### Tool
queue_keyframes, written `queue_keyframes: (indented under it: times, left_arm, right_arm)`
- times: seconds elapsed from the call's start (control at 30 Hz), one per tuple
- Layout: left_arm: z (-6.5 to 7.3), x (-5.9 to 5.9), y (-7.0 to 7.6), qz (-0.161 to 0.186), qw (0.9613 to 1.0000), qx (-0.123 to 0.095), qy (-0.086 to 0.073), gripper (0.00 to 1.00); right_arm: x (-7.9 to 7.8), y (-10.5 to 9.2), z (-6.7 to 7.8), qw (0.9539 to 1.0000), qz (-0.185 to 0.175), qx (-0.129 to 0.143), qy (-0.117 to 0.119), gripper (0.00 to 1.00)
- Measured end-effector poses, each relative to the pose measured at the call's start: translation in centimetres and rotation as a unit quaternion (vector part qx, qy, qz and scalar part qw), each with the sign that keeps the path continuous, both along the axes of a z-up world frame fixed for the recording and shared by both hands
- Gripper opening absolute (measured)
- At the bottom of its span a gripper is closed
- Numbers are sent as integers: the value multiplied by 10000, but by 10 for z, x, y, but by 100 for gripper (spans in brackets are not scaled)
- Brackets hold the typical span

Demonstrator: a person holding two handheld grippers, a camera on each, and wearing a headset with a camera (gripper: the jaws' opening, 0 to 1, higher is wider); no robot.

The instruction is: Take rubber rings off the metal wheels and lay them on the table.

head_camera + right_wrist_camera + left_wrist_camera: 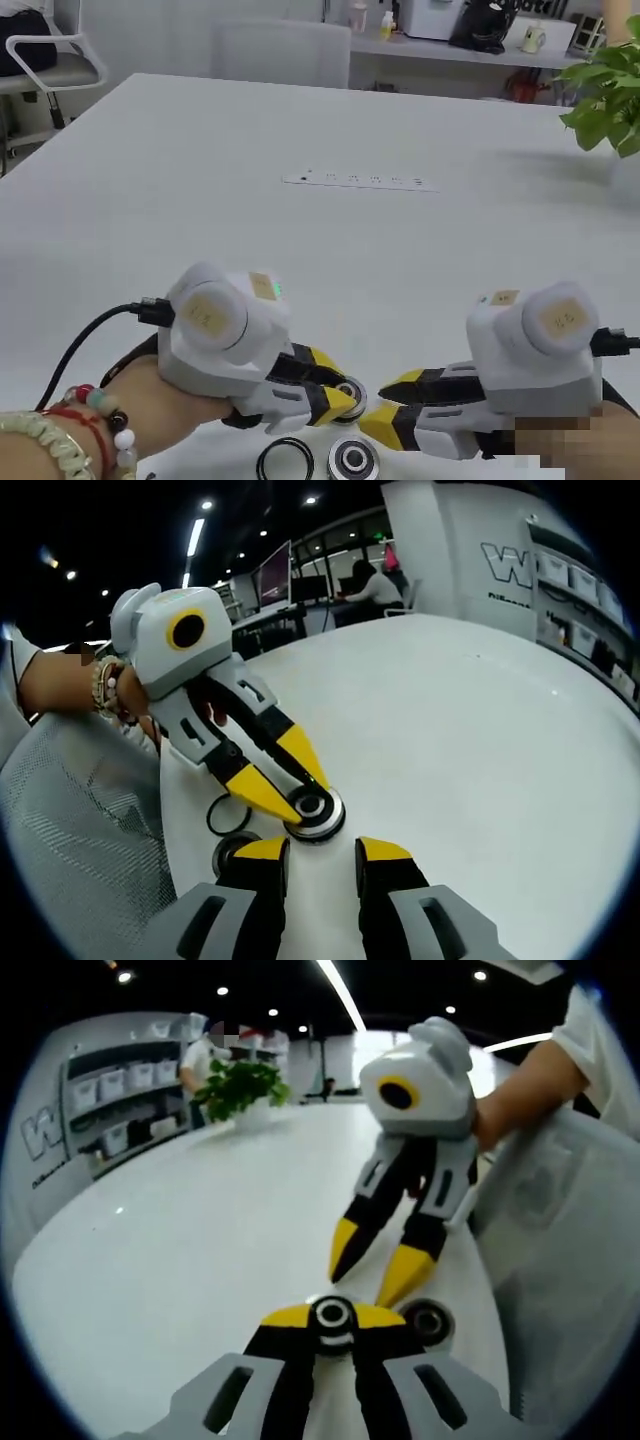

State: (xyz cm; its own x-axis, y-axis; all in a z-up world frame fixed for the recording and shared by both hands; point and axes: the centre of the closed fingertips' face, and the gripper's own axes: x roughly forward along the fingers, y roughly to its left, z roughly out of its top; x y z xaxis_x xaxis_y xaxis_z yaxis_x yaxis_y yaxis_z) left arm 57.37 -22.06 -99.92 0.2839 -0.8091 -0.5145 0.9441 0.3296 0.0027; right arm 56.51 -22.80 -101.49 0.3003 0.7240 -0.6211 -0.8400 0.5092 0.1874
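at the near left of the white worktop [200,150], a hand [160,400] wearing bead bracelets [105,418] holds the left gripper [342,388]. its fingers are clamped together on a small metal wheel [332,1315], held low at the surface. whether that wheel carries a rubber ring cannot be told. in the head view, just nearer the person than those fingers, a loose black rubber ring [285,460] lies flat on the worktop. right beside it, on its right, a second metal wheel [353,460] also lies flat. further right, the right gripper [380,403] points in toward the clamped wheel. its yellow-tipped fingers [383,852] stand apart with bare worktop between them, gripping nothing, their tips near the wheel but not touching it. farther back, mid-worktop, lies a white power strip [360,181], and a leafy green plant [605,95] stands at the far right edge.
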Motion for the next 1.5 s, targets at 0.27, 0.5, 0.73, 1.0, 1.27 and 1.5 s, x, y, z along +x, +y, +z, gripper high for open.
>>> queue_keyframes:
  times: [0.27, 0.5, 0.73, 1.0, 1.27, 1.5]
  left_arm:
    - [0, -2, -3, -42, 10000, -29, 28, 14]
    - [0, -1, -3, -36, 10000, -45, 26, 14]
    - [0, -1, -3, -28, 10000, -59, 17, 14]
    - [0, -1, -3, -47, 10000, -41, -12, 14]
    - [0, -2, -4, -44, 10000, -51, -19, 14]
    - [0, -2, -4, -46, 10000, -51, -30, 14]
  right_arm:
    - [-1, 5, -4, 9994, 194, -155, -226, 23]
    - [-1, 7, -3, 9986, 319, -243, -342, 21]
    - [-1, 8, -2, 9968, 491, -343, -523, 20]
    - [-1, 8, -4, 9984, 346, -252, -376, 21]
    - [-2, 7, -3, 9971, 486, -324, -484, 19]
    - [-3, 3, -3, 9967, 552, -376, -464, 15]
